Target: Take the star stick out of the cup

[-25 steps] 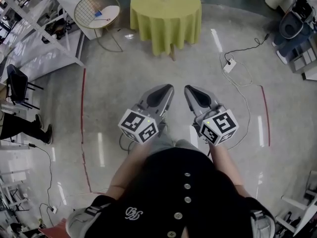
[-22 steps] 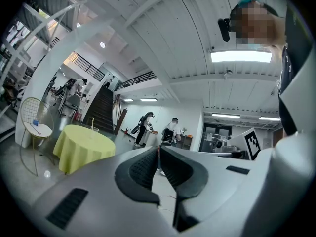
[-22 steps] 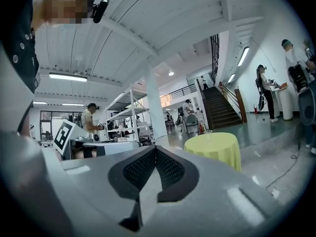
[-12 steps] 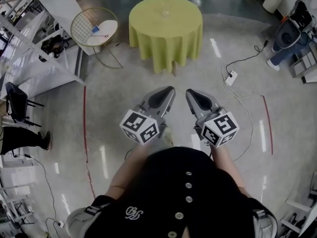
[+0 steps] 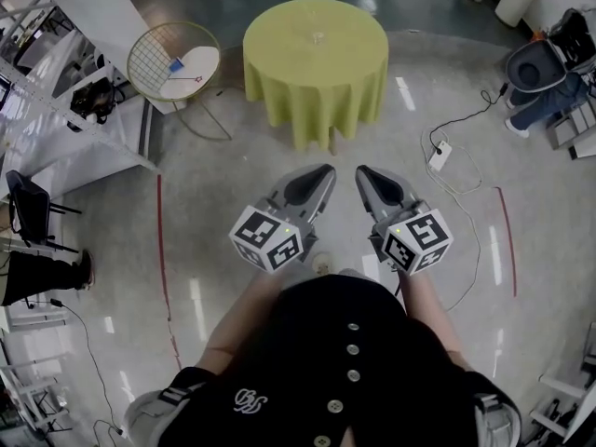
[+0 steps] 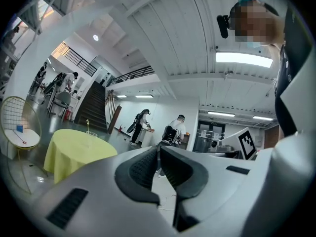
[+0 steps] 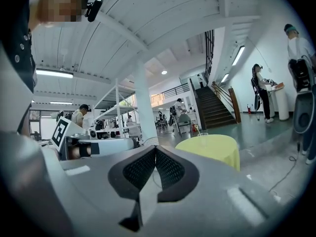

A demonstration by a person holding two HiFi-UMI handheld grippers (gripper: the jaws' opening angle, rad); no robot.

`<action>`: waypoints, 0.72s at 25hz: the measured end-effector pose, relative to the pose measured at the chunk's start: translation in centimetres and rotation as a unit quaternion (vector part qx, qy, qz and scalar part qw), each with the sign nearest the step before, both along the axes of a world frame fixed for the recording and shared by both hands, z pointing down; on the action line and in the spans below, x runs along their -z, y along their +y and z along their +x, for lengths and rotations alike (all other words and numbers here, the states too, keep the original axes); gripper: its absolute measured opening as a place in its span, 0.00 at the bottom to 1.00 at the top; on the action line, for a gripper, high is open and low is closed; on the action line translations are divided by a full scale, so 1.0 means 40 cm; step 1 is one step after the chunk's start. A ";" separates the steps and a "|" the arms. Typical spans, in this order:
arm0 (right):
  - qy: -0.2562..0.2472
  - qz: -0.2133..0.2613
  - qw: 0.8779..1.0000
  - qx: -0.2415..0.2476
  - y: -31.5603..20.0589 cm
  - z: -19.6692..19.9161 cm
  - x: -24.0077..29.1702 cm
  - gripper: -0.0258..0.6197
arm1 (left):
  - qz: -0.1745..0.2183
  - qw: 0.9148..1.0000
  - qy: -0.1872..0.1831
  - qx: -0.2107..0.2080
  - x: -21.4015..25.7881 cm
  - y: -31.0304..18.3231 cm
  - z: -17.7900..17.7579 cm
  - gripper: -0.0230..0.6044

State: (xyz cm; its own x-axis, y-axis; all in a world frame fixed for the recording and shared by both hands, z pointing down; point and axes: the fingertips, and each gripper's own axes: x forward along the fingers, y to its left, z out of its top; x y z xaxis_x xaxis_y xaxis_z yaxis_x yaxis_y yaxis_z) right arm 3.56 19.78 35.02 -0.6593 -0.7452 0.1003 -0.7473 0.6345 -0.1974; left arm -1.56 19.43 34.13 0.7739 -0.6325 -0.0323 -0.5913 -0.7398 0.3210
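Person standing on glossy grey floor (image 5: 209, 203); left gripper (image 6: 159, 151) and right gripper (image 7: 155, 151) level, side by side, both jaws clenched on nothing; yellow star stick (image 6: 88, 123) upright in clear cup (image 5: 318, 37) on round yellow-green-clothed desk (image 5: 317, 87), well apart ahead.

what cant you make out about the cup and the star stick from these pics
- cup: too small in the head view to tell its material or how deep the stick sits.
- star stick: only a thin sliver in the left gripper view; its star head is too small to resolve.
- blue item on the side table: too small to identify.
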 end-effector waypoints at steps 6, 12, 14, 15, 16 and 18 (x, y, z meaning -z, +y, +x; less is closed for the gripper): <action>-0.001 -0.009 1.000 -0.011 -0.051 -0.025 -0.003 0.04 | -0.011 1.000 0.009 -0.006 -0.010 -0.056 -0.028 0.08; 0.001 -0.015 1.000 -0.015 -0.074 -0.031 -0.020 0.05 | -0.013 1.000 0.017 -0.001 -0.023 -0.093 -0.036 0.08; 0.001 -0.013 1.000 -0.015 -0.080 -0.026 -0.021 0.04 | -0.013 1.000 0.021 0.003 -0.024 -0.105 -0.031 0.08; 0.002 -0.012 1.000 -0.015 -0.087 -0.022 -0.020 0.05 | -0.012 1.000 0.024 0.006 -0.020 -0.113 -0.028 0.08; 0.002 -0.011 1.000 -0.015 -0.098 -0.019 -0.019 0.04 | -0.010 1.000 0.028 0.009 -0.016 -0.121 -0.026 0.08; 0.000 -0.012 1.000 -0.013 -0.123 -0.021 -0.018 0.04 | -0.010 0.999 0.029 0.012 -0.012 -0.138 -0.025 0.08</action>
